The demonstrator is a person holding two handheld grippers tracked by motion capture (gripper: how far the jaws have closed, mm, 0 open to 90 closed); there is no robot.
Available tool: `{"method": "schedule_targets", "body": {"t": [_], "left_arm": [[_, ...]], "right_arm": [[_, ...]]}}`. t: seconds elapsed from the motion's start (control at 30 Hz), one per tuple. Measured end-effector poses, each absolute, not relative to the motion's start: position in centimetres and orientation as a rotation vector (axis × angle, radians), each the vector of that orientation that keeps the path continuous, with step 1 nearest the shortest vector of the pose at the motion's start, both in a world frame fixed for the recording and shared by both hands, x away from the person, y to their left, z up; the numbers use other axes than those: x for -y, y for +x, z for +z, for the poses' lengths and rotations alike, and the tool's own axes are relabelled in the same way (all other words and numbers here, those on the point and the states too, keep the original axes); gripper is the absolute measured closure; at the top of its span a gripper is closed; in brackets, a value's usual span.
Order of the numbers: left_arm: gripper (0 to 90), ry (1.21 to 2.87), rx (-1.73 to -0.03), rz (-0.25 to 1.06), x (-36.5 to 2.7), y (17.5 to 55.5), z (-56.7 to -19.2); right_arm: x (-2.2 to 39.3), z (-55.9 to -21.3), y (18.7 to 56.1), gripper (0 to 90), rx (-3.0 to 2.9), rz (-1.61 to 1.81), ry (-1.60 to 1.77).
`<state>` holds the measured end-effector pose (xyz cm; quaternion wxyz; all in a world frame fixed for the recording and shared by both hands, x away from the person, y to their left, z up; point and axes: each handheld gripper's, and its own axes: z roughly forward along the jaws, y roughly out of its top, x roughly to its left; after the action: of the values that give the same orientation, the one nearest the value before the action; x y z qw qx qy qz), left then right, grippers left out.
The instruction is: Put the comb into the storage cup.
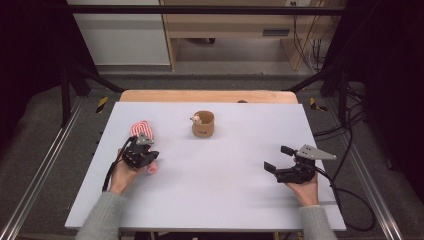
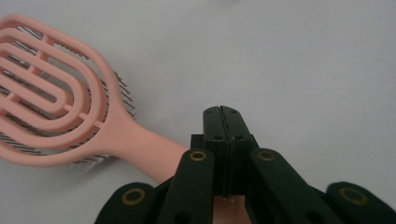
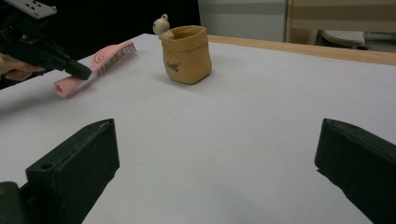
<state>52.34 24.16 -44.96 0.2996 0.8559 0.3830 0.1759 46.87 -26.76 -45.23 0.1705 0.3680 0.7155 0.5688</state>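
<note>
Just under the left claw (image 2: 222, 112), whose jaws are pressed together on nothing, the pink brush (image 2: 70, 116) lies on the tabletop (image 2: 289, 60), handle beneath it; the right claw (image 1: 278, 158) gapes empty.

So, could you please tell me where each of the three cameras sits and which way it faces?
High view: above the person's side, looking forward and down on the white table; both forearms and hand-held grippers show.
Left gripper view: on the left hand-held gripper, facing the pink plastic hairbrush; shut jaws show.
Right gripper view: on the right hand-held gripper, facing the tan paper-look pouch; open jaws show.
All share the hairbrush.
</note>
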Motion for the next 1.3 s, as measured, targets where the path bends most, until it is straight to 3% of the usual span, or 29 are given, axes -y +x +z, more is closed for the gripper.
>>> {"method": "schedule_targets", "body": {"t": [1.3], "left_arm": [[89.7, 2.295, -1.103, 0.558, -26.9, 49.9, -45.0]], "right_arm": [[26.7, -45.2, 46.9, 0.3, -2.029, 1.618, 1.047]]}}
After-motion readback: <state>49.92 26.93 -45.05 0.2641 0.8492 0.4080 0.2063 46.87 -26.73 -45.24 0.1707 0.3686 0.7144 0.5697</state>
